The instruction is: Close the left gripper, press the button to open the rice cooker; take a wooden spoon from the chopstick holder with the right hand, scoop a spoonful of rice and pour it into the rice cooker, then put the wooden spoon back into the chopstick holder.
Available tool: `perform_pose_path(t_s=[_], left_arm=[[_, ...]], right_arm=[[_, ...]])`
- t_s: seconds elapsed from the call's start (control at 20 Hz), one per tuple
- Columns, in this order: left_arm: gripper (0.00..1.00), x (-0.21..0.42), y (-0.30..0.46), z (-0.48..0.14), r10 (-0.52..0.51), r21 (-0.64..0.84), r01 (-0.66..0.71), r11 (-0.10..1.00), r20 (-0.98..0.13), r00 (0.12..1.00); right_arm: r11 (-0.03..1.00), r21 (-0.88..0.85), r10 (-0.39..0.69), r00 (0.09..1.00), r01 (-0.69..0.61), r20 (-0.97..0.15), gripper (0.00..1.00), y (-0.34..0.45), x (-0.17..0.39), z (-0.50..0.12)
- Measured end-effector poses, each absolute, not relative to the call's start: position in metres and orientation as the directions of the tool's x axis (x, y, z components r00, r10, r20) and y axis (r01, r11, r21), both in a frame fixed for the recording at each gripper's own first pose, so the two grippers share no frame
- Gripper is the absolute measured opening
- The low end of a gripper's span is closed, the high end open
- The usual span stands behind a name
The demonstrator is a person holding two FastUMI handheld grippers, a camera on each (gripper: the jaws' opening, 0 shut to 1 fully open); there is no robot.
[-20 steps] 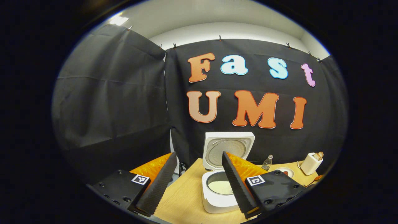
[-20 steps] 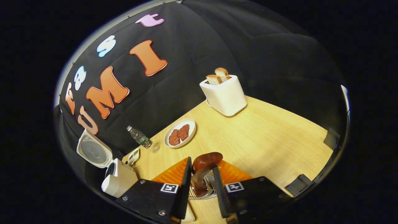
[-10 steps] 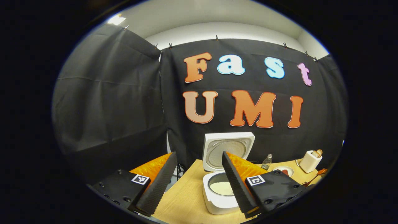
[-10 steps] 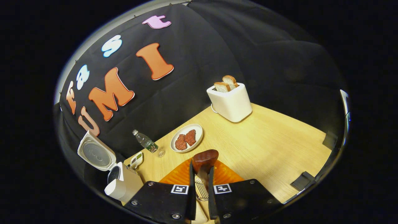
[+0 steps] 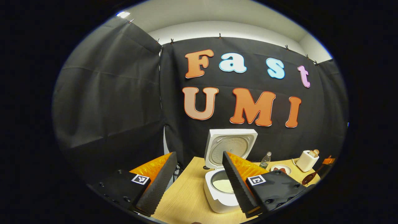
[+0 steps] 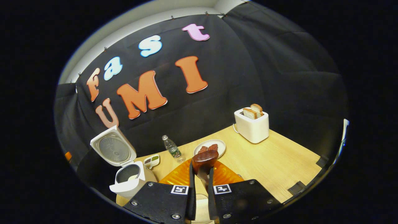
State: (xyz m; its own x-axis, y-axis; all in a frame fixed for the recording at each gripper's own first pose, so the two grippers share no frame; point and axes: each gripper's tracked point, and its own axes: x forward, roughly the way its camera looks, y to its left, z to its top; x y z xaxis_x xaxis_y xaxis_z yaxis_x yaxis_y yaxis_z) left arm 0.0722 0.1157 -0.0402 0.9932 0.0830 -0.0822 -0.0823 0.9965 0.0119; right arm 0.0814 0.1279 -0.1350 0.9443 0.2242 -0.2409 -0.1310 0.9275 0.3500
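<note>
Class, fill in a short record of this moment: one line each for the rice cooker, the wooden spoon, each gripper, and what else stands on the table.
rice cooker: lid up, rice visible in the pot
wooden spoon: clamped by its handle, bowl pointing forward
right gripper: shut on the wooden spoon
left gripper: open, holding nothing, facing the cooker
table: toaster with bread, plate of food, water bottle

One rice cooker (image 6: 129, 177) with its lid up, one wooden spoon (image 6: 203, 160), one toaster (image 6: 252, 127) holding two bread slices (image 6: 252, 111), one water bottle (image 6: 171, 147), one plate (image 6: 221, 145) with two reddish pieces, one small dish (image 6: 151, 160), one surface (image 6: 279, 165).
</note>
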Motion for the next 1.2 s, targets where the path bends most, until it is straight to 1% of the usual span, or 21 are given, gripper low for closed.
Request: perform_pose_path(t_s=[0.1, 0.25, 0.5, 0.85, 1.0, 1.1, 1.2], left_arm=[[1.00, 0.073, 0.123, -0.041, 0.080, 0.016, -0.079, 0.997, -0.088, 0.993], [1.00, 0.072, 0.139, -0.040, 0.097, 0.025, -0.095, 0.995, -0.081, 0.992], [1.00, 0.067, 0.159, -0.046, 0.100, 0.033, -0.097, 0.995, -0.097, 0.990], [1.00, 0.060, 0.182, -0.060, 0.103, 0.076, -0.093, 0.993, -0.138, 0.985], [1.00, 0.062, 0.182, -0.060, 0.093, 0.038, -0.088, 0.995, -0.145, 0.985], [1.00, 0.064, 0.178, -0.062, 0.076, 0.010, -0.075, 0.997, -0.143, 0.987], [1.00, 0.066, 0.182, -0.064, 0.082, 0.013, -0.081, 0.997, -0.143, 0.986]], right_arm=[[0.932, 0.301, 0.277, 0.932, -0.202, -0.235, 0.15, 0.155, 0.068, -0.138], [0.944, 0.217, 0.303, 0.916, -0.250, -0.262, 0.15, 0.180, 0.054, -0.158], [0.965, 0.116, 0.262, 0.905, -0.236, -0.337, 0.15, 0.193, 0.052, -0.212], [0.979, 0.062, 0.202, 0.903, -0.193, -0.379, 0.15, 0.204, 0.056, -0.257], [0.983, 0.067, 0.185, 0.912, -0.172, -0.367, 0.16, 0.207, 0.051, -0.260], [0.980, 0.108, 0.194, 0.905, -0.165, -0.378, 0.15, 0.211, 0.045, -0.266], [0.975, 0.167, 0.201, 0.902, -0.147, -0.381, 0.16, 0.214, 0.040, -0.269]])
